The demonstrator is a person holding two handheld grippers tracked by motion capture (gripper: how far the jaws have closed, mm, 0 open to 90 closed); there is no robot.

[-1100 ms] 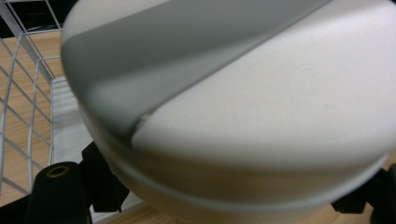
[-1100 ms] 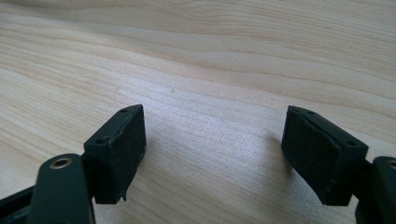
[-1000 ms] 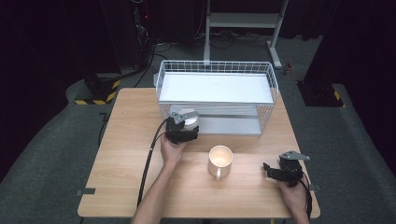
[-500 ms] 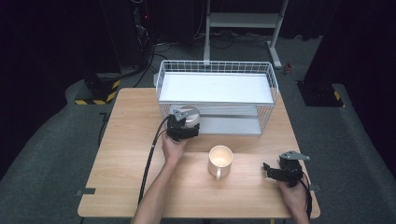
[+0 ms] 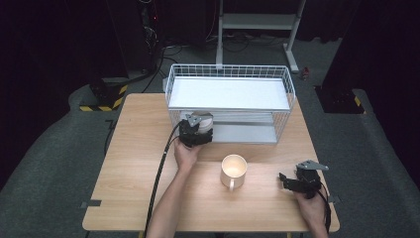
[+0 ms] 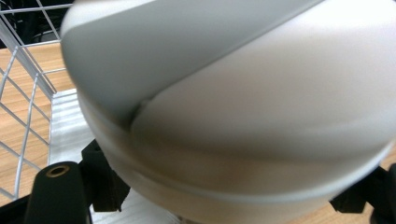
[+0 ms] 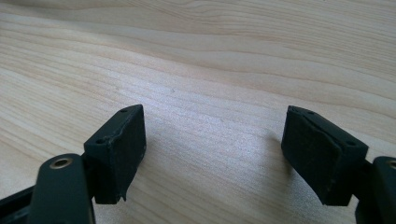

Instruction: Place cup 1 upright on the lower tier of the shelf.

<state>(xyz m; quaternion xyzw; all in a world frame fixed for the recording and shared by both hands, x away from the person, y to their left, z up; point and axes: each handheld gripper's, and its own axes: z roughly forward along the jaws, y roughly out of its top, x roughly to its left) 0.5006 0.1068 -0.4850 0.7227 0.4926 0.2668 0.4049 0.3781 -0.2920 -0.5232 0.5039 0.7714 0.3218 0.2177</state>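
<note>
A light wooden table [image 5: 133,163] stands on grey carpet in a dark room, a white wire basket [image 5: 229,84] at upper centre. The left gripper [image 5: 197,130], mid-frame, clamps a white cup [image 6: 243,107] at the basket's front. The right gripper [image 5: 292,182] rests lower right, jaws apart. A mug [image 5: 233,170] sits between them.

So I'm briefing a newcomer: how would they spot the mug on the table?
Start at the white wire basket at the far side of the light wooden table. In front of it stands a cream ceramic mug, alone, upright, open-topped, handle toward the person.
</note>
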